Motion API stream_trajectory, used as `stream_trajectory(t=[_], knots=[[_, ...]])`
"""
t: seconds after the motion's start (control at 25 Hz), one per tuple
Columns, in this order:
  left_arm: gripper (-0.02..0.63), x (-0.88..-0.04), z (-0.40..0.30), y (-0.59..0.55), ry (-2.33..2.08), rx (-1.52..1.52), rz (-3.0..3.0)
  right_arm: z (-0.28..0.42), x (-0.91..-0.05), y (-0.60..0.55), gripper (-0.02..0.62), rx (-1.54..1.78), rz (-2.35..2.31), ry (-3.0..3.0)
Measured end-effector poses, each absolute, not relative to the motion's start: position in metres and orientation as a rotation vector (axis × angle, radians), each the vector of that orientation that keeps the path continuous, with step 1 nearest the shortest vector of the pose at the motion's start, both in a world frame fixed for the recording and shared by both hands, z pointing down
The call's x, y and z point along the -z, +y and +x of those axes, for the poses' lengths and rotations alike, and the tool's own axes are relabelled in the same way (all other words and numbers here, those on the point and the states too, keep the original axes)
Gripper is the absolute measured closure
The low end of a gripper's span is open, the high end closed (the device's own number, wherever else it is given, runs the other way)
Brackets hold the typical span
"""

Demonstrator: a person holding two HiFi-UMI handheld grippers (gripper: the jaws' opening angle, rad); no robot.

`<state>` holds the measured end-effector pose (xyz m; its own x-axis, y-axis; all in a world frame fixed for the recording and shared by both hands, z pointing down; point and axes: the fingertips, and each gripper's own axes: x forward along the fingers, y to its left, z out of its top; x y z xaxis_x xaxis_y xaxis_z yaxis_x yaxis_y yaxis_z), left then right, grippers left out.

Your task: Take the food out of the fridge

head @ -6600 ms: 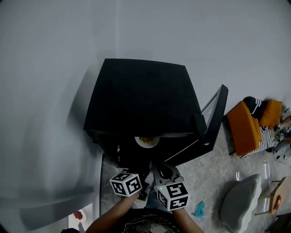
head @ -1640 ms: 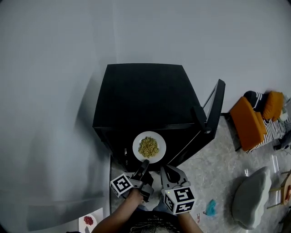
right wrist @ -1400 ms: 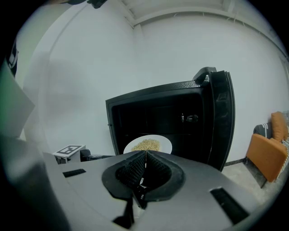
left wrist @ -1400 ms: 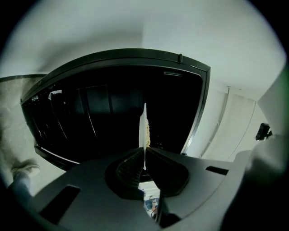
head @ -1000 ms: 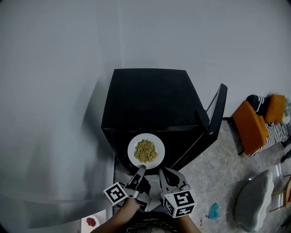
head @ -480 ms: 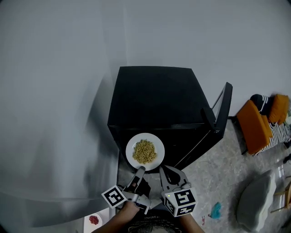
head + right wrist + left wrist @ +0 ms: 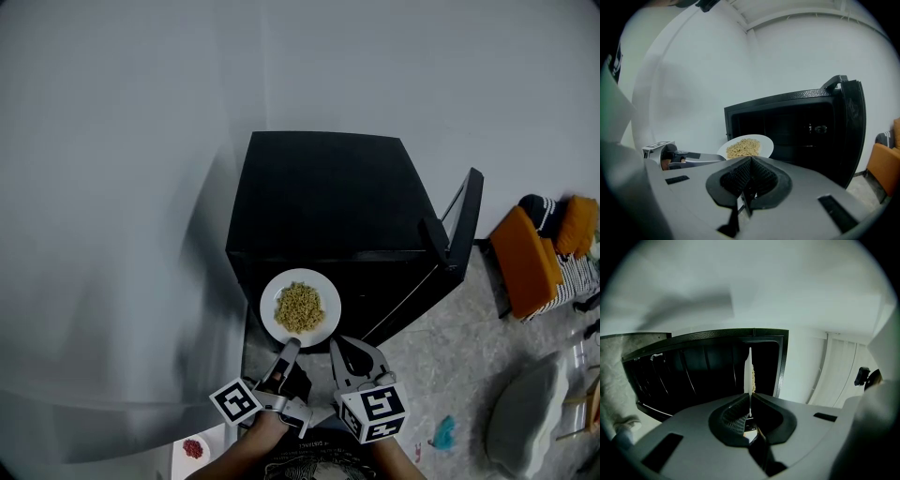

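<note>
One plate [image 7: 275, 322] of perhaps noodles [image 7: 300, 307] clamped in left tongs [image 7: 289, 347], right tongs [image 7: 750, 161] closed empty, open fridge [image 7: 328, 197] behind.

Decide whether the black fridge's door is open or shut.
Open: the black fridge door stands swung out rightward, baring the fridge's dark inside.

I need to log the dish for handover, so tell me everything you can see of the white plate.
The white plate is round and glossy, ceramic by its look, with a heap of yellowish noodles in its middle and a bare rim. It hangs roughly level just outside the open black fridge. The left tool is shut on its near edge; nothing else touches it.
</note>
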<state>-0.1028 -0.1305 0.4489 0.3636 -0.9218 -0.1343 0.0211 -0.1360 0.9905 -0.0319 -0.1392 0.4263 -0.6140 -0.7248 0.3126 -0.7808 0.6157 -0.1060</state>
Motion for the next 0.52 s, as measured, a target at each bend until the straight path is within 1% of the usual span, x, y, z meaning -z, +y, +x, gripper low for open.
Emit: stream_trajectory(t=[0.52], knots=[[0.586,-0.4495,-0.1017,-0.1331,-0.852,1.018,1.464,-0.0310,-0.4269,-0.1407,0.574,-0.334,1.240,-2.587]])
